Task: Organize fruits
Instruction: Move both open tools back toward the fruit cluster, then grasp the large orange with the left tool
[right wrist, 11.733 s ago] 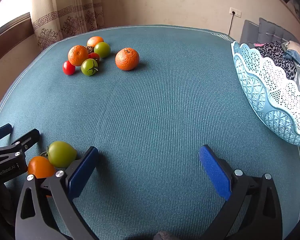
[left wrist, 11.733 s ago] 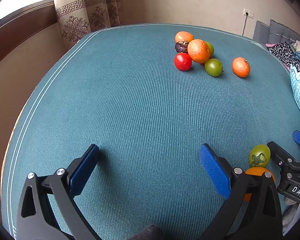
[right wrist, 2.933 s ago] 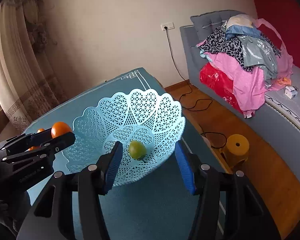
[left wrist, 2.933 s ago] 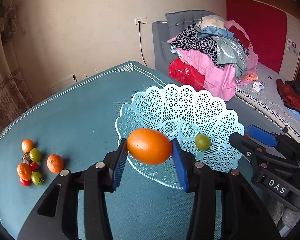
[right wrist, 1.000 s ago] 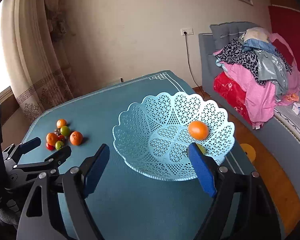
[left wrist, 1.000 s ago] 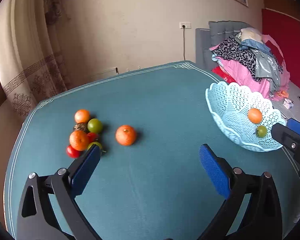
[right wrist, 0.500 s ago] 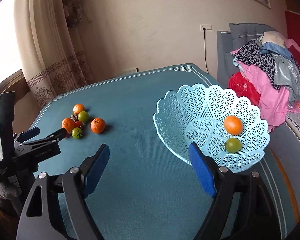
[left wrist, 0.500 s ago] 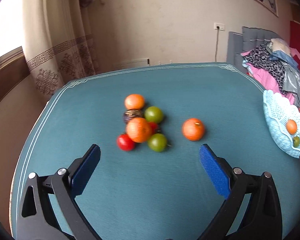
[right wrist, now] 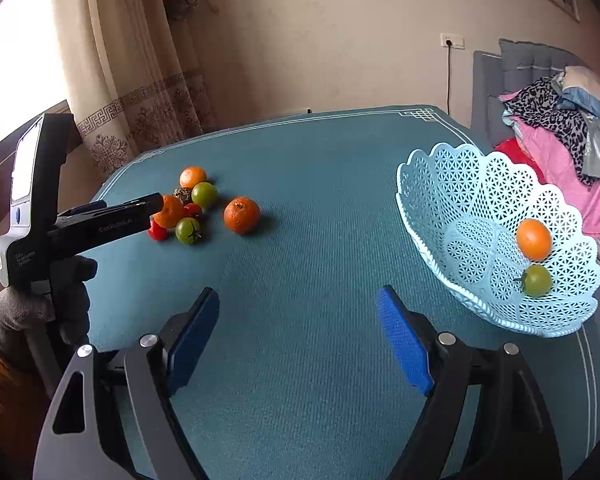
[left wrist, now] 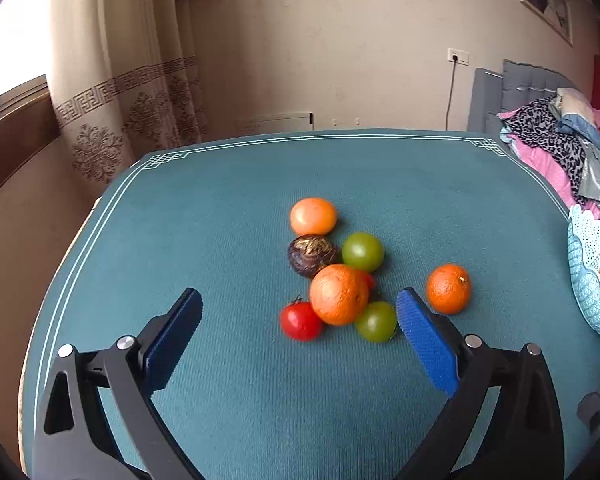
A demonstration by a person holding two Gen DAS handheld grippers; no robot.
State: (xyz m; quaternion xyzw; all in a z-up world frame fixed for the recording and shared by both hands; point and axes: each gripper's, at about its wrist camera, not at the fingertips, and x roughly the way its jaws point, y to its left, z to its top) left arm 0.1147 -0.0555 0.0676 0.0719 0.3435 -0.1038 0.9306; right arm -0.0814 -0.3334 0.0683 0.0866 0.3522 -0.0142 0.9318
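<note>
Presently: left hand-held gripper point(left wrist: 298, 318), jaws spread, empty, just short of the fruit cluster point(left wrist: 336, 272) on the teal worktop point(left wrist: 228, 380). Right hand-held gripper point(right wrist: 298, 322), likewise released, empty; blue lattice basket point(right wrist: 460, 184) ahead to its right, containing one orange fruit point(right wrist: 533, 239), one green tomato point(right wrist: 537, 280).

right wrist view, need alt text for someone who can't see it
A pale blue lattice basket on a teal table holds an orange fruit and a green tomato. The open, empty right gripper fills the foreground; the left gripper reaches toward loose fruit at left.
</note>
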